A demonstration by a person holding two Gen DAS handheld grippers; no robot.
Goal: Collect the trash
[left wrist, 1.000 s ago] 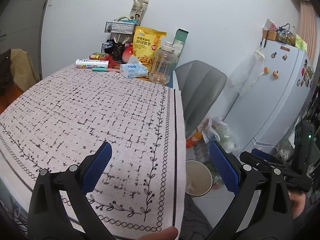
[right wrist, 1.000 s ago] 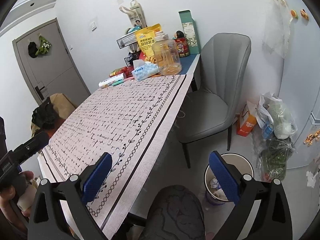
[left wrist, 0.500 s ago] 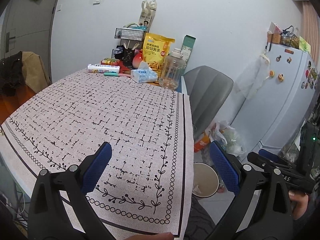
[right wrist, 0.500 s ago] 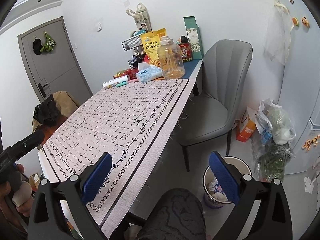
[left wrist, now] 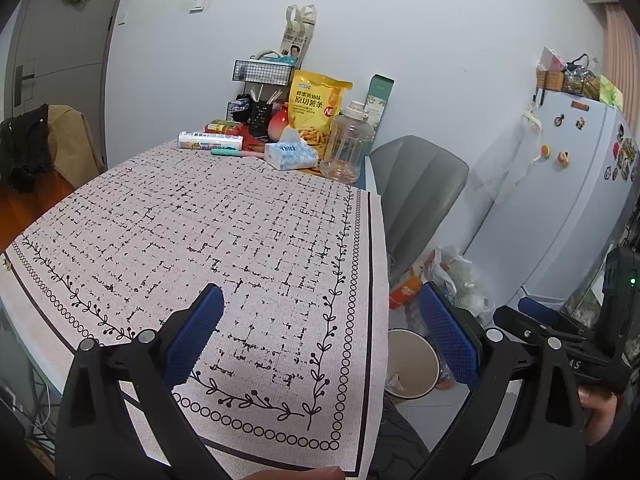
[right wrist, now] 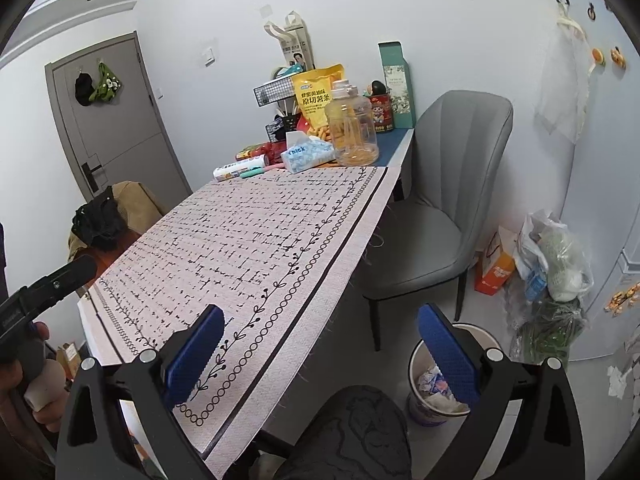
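Observation:
A white trash bin (right wrist: 434,380) stands on the floor beside the table's near right corner, with crumpled wrappers inside; it also shows in the left wrist view (left wrist: 410,362). My left gripper (left wrist: 320,332) is open and empty above the near end of the patterned tablecloth (left wrist: 224,232). My right gripper (right wrist: 318,344) is open and empty, held off the table's right edge above the floor and a dark stool (right wrist: 352,436). The tablecloth (right wrist: 248,240) carries no loose trash that I can see.
At the table's far end stand a yellow snack bag (left wrist: 318,110), a clear jug (left wrist: 347,146), a tissue pack (left wrist: 291,155), a wire rack (left wrist: 262,72) and a green box (right wrist: 396,84). A grey chair (right wrist: 440,216), plastic bags (right wrist: 554,256) and a fridge (left wrist: 560,200) stand to the right.
Both grippers have pulled back and risen a little, so more of the table's near end shows. Both stay open and empty.

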